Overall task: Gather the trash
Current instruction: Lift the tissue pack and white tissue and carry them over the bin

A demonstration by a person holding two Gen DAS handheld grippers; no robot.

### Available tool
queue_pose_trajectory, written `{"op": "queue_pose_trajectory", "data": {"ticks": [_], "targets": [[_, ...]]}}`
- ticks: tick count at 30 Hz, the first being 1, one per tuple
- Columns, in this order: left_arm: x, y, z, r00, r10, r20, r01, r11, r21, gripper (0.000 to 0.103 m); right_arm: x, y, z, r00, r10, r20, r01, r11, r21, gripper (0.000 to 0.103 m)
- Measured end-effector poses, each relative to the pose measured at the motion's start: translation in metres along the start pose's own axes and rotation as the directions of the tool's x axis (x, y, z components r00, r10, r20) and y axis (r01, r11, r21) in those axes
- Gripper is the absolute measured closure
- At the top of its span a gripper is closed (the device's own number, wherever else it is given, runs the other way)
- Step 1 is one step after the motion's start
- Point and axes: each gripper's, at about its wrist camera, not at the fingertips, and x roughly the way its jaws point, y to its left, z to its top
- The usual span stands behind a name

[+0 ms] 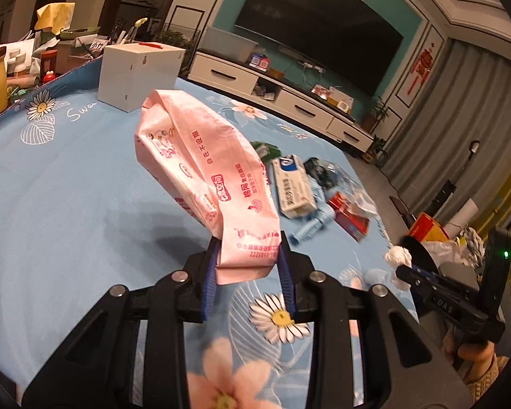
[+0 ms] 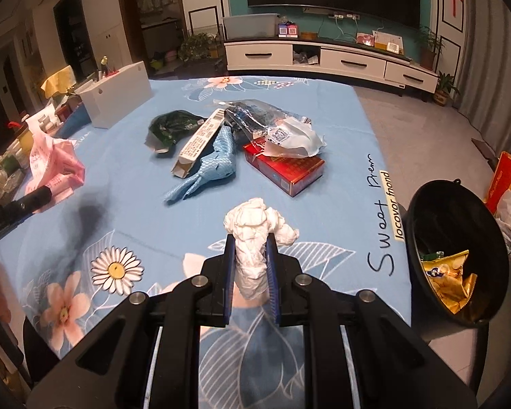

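My left gripper [image 1: 249,255] is shut on a pink plastic wrapper [image 1: 201,163] and holds it above the blue floral tablecloth [image 1: 68,187]; the wrapper also shows in the right wrist view [image 2: 52,165]. My right gripper [image 2: 250,255] is shut on a crumpled white tissue [image 2: 259,231], which also shows in the left wrist view [image 1: 398,257]. A black trash bin [image 2: 460,255] with a gold wrapper inside stands off the table's right edge, to the right of my right gripper.
A trash pile lies mid-table: green bag [image 2: 170,127], long white box [image 2: 201,143], blue cloth [image 2: 211,167], red box [image 2: 286,168], clear and white packaging [image 2: 276,129]. A white box [image 2: 115,97] stands at the far left. A TV cabinet [image 2: 330,58] is behind.
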Motion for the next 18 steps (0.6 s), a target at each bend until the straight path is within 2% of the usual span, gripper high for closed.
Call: {"op": "queue_pose_trajectory", "data": {"ticks": [8,18], "targets": [[-0.030,-0.024,-0.018,0.999,-0.033,0.024,0.031,0.998,0.061,0.071,-0.024,0.009,-0.004,0.999,0.011,0.034,-0.011,1.000,-0.019,0.085],[-0.047,-0.046,-0.016,0.996,-0.073,0.053,0.066,0.992,0.111,0.071,-0.054,0.003,-0.004,0.995,0.003,0.101,-0.002,1.000,-0.010,0.085]]}}
